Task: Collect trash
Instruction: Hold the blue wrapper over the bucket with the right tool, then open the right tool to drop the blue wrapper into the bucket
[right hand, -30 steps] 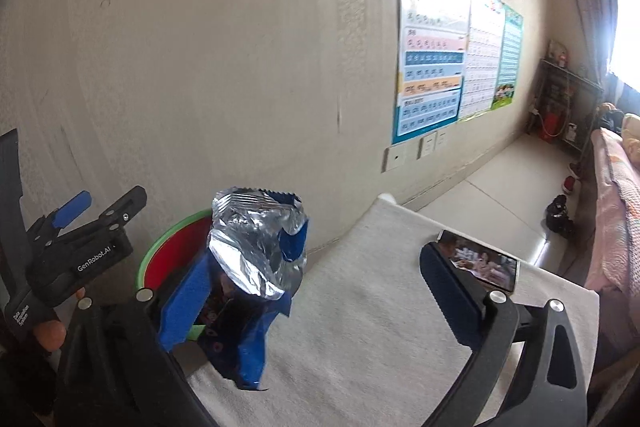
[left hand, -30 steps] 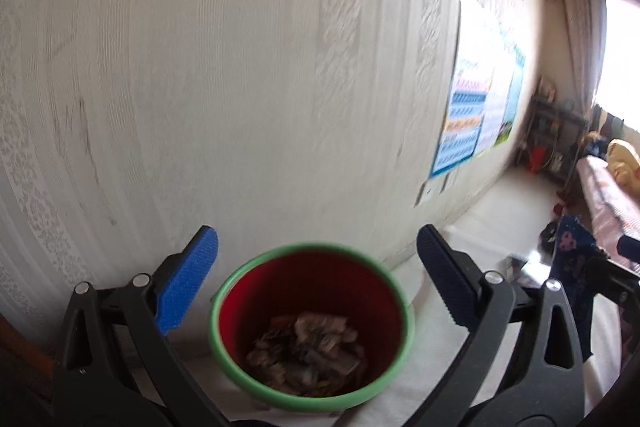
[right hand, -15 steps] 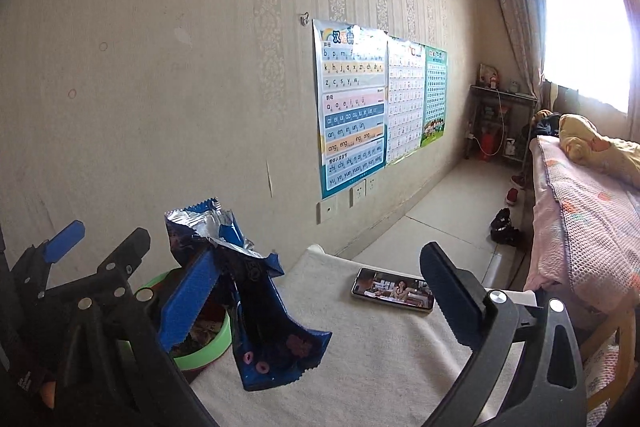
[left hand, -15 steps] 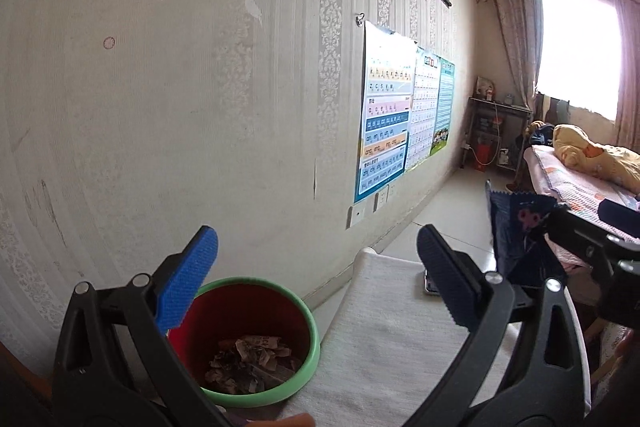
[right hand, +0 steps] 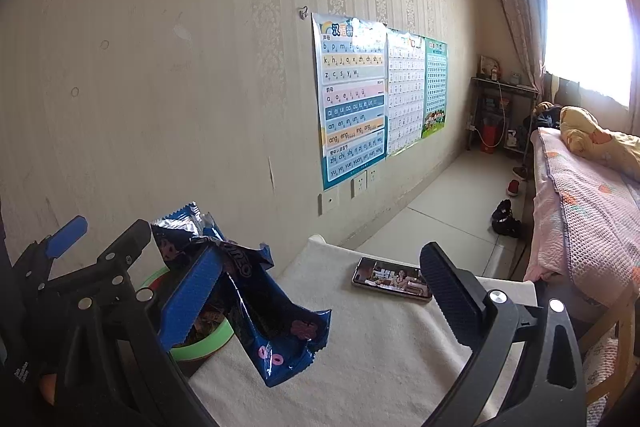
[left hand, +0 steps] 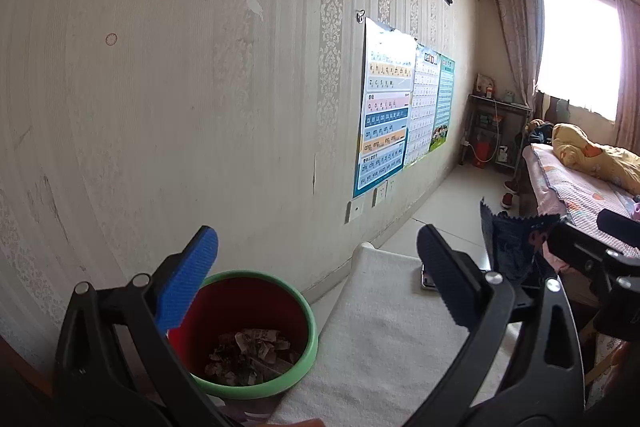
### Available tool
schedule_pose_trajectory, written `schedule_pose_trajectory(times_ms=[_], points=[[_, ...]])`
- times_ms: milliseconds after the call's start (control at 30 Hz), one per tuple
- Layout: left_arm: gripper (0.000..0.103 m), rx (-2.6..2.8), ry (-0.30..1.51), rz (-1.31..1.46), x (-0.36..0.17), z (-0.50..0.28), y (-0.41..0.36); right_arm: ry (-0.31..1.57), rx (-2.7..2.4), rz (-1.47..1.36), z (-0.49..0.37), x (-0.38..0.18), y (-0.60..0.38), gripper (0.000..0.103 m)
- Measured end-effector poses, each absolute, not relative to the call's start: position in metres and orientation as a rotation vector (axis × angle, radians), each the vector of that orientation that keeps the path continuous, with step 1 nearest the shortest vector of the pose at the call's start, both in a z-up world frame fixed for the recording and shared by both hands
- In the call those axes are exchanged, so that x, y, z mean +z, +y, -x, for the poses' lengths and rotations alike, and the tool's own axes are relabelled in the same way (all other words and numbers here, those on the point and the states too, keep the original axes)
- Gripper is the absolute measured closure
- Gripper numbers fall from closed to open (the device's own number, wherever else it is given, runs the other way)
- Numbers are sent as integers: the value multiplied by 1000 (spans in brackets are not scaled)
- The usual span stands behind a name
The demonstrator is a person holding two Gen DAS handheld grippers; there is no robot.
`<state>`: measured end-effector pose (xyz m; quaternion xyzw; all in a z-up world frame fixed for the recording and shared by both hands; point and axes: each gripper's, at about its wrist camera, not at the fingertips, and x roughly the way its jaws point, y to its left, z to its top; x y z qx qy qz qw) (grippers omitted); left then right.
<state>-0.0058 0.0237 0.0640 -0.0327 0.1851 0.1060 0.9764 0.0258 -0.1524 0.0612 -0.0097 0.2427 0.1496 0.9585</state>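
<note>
A red bin (left hand: 256, 301) with a green rim holds crumpled paper scraps (left hand: 248, 349) and stands by the wall, at the left end of the cloth-covered table. My left gripper (left hand: 316, 247) hangs open above and just behind it, with nothing between its fingers. My right gripper (right hand: 320, 263) is open too. A torn blue snack wrapper (right hand: 256, 307) clings to its left finger and dangles over the cloth beside the bin's rim (right hand: 200, 351). The left gripper (right hand: 100, 235) shows at the left of the right wrist view. The wrapper (left hand: 508, 247) shows at the right of the left wrist view.
A phone (right hand: 392, 279) with a lit screen lies on the white cloth (right hand: 380, 347) near the table's far edge. The papered wall with posters (right hand: 352, 99) runs close along the left. A bed (right hand: 580, 195) stands to the right, and shoes (right hand: 506, 221) lie on the floor.
Both grippers have drawn up and back from the bin, which now looks smaller and lower. The wrapper has swung on the right gripper's left finger and hangs lower over the cloth.
</note>
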Motion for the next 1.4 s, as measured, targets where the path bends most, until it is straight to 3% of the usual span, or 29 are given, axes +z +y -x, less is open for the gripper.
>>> schedule_pose_trajectory(times_ms=[233, 533, 700, 800, 1400], points=[[6, 211, 370, 70, 67, 7, 29, 534, 334, 54, -36, 51, -140, 7], [6, 374, 404, 94, 45, 24, 87, 687, 466, 121, -94, -4, -64, 7], [6, 492, 433, 140, 32, 32, 128, 742, 561, 250, -129, -35, 6, 7], [6, 520, 446, 159, 30, 33, 142, 859, 541, 468, -140, -66, 43, 7], [6, 350, 413, 106, 47, 10, 73, 623, 316, 149, -77, 31, -115, 7]])
